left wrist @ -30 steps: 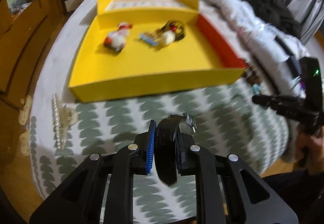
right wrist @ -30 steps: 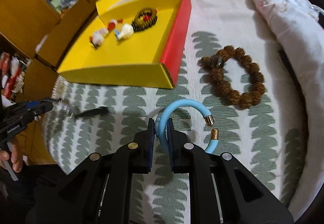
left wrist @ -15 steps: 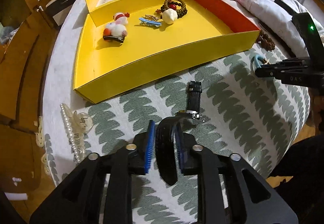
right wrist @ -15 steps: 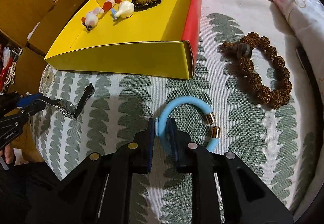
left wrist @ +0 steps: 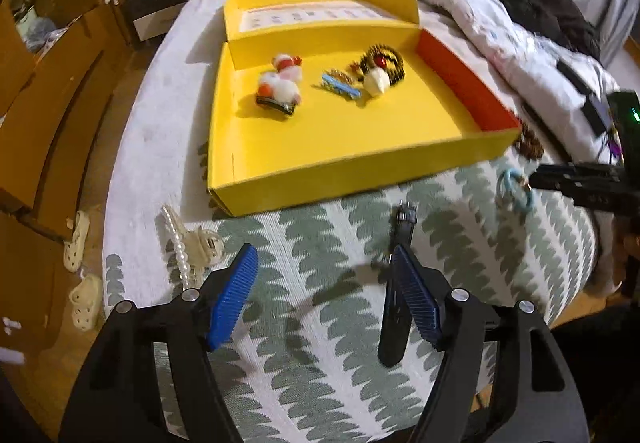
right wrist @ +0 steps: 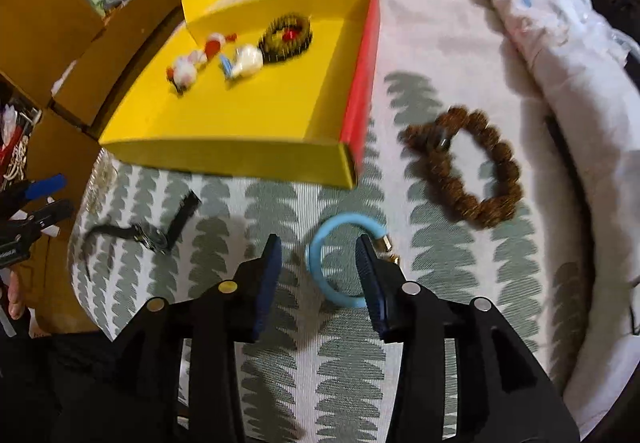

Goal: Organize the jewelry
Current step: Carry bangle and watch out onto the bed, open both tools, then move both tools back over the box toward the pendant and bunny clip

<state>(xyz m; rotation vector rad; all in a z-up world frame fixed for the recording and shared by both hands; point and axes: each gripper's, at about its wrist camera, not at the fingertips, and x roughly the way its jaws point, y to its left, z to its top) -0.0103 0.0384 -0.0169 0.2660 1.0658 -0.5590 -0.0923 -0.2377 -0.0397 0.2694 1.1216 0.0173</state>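
Tongs of the left gripper (left wrist: 320, 295) gape wide; the floppy black-strapped wristwatch (left wrist: 400, 267) lies by its right finger on the leaf-print cloth (left wrist: 320, 227). Best pinch its strap.

The right gripper (right wrist: 318, 275) gapes wide around the stiff, light blue open bangle (right wrist: 320, 263), near the yellow cardboard tray (right wrist: 224, 157).

My left claw (left wrist: 320, 291) is matte black plastic, two angular arms each ending in a ribbed blue pad (left wrist: 234, 297), with round silver screw heads set along the arms. My right claw (right wrist: 318, 279) is built the same way: black arms, darker navy ribbed pads (right wrist: 267, 285), and pale screw heads, one of them looking brassy. From the left camera I see the right unit's black body (left wrist: 588, 189) with a small green light (left wrist: 633, 111) above it. At the left edge of the right view, bare skin of my hand (right wrist: 14, 297) shows.
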